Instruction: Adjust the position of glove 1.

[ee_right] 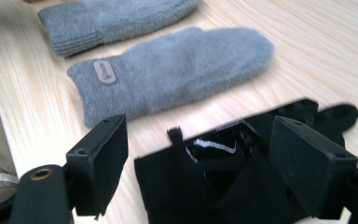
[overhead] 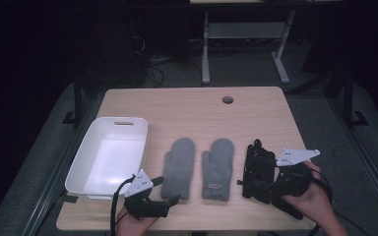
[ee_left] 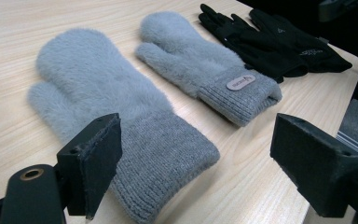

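Left gripper [ee_left: 196, 172] low at the table's near edge, jaws wide apart and empty — cuff of the left grey mitten [ee_left: 121, 121] just ahead, right gripper [ee_right: 196, 168] equally spread, holding nothing, over the black gloves [ee_right: 233, 172] — second grey mitten [ee_right: 168, 74] between.

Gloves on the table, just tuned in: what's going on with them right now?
A person holds a gripper in each hand at the near edge of the table. The left gripper is open, its jaws on either side of the cuff of the left grey mitten, not yet closed. The right gripper is open over the cuff end of the black gloves. The second grey mitten lies untouched between them, and the white bin sits at the left.
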Demonstrator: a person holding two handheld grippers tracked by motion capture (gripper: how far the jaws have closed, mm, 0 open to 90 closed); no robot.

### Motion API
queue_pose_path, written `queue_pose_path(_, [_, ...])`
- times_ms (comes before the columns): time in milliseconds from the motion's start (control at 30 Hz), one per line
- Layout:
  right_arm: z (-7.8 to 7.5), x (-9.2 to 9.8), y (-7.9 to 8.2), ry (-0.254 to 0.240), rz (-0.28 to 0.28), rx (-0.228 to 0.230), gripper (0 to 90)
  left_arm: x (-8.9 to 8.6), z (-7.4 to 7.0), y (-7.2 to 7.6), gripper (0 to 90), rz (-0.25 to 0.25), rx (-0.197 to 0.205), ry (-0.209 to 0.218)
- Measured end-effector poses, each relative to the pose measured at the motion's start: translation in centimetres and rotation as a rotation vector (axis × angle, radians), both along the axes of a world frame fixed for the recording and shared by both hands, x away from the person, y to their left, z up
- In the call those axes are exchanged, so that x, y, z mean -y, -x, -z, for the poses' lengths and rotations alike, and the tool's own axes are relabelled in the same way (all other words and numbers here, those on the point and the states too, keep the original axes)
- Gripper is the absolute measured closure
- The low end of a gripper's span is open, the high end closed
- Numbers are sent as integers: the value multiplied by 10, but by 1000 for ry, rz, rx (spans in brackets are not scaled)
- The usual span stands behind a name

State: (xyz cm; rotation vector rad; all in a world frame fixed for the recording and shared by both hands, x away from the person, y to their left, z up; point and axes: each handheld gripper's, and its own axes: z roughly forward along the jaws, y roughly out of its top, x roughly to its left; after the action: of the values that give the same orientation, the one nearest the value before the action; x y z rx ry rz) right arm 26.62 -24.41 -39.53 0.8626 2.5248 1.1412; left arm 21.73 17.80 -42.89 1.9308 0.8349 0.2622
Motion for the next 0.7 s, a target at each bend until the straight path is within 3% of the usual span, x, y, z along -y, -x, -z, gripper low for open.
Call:
queue_pose_path(267, [-12,-32,-23,40,-87,-13,212,-1,0,0,164,-4,-1,7])
queue_pose_path(700, [-12,-76,-57,82,-174,-64,236,-3,0,-1,164,-10,0,24])
